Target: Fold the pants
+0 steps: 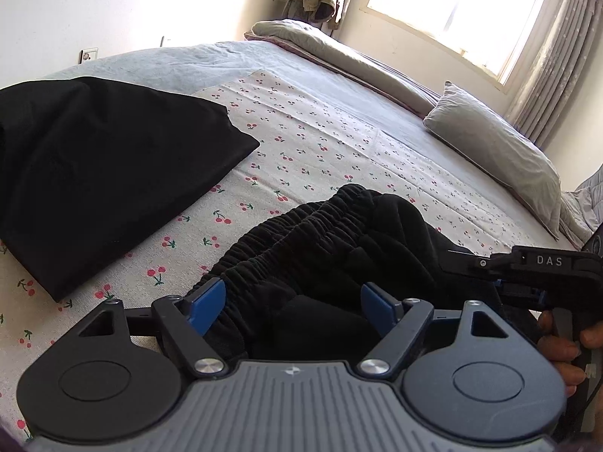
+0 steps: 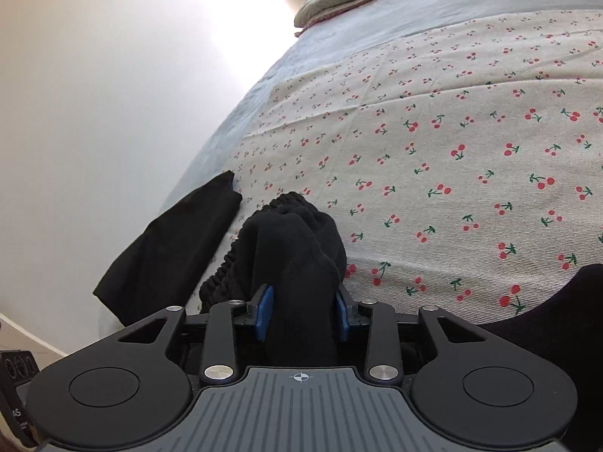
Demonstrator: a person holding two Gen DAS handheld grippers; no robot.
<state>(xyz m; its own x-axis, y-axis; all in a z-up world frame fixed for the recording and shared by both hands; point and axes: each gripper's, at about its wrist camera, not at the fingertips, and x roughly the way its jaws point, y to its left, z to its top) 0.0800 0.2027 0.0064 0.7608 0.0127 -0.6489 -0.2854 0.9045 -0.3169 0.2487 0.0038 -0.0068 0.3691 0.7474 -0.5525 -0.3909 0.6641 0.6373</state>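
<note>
The pants (image 1: pixel 331 248) lie bunched on the cherry-print bed cover (image 1: pixel 339 143), near edge, elastic waistband toward the far side. The right hand-held gripper (image 2: pixel 301 312) is clamped on a thick fold of the black cloth. The left hand-held gripper (image 1: pixel 294 301) has its jaws apart, straddling the waistband without pinching. This looks like the pick-up step; next, the left should close on the waistband, then both lift and spread. A folded black garment (image 1: pixel 94 173) rests to the left.

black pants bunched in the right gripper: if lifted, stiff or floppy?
Likely floppy: the pants bunch into soft folds between the right gripper pads. The gathered waistband probably stretches and sags. Looks thick, so likely grips without slipping.
</note>
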